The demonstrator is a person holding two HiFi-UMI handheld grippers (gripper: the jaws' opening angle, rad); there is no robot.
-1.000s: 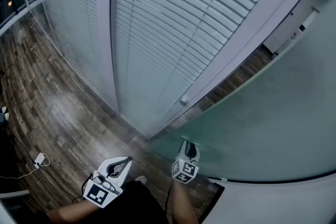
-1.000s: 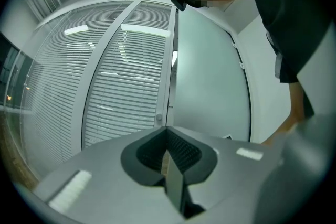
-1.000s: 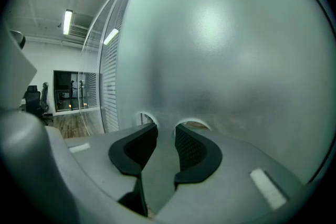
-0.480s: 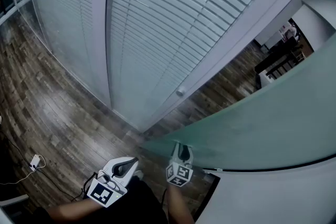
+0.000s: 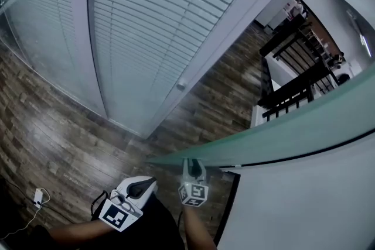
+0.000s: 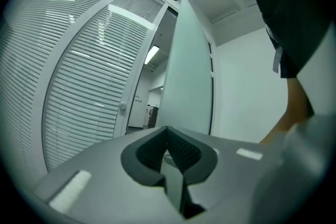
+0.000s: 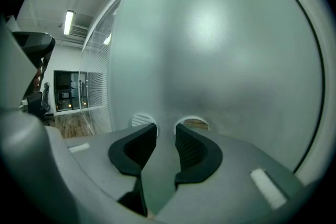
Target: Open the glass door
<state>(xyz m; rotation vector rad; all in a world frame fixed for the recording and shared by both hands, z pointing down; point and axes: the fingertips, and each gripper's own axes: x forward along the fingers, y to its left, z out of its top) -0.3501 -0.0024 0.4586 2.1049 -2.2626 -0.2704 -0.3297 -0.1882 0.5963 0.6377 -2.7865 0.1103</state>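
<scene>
Frosted glass door [image 5: 304, 126] seen swung partly open, free edge nearest camera. Right gripper [image 5: 192, 168] clamped on that edge, jaws straddling glass, likely so door could be drawn wider. Left gripper [image 5: 140, 187] held aside, jaws together, nothing held.

The glass door [image 5: 293, 134] was a tall, plain pane of frosted, pale green glass. It stood upright and open, well swung out from the white wall at the right, where a dark line ran along its hinged side. In the head view it reached as a long band from the far right to its free end at near centre. Low in the pane were two small round clear spots, side by side. The strip of glass between them sat between the jaws of the right gripper [image 7: 165, 131].
</scene>
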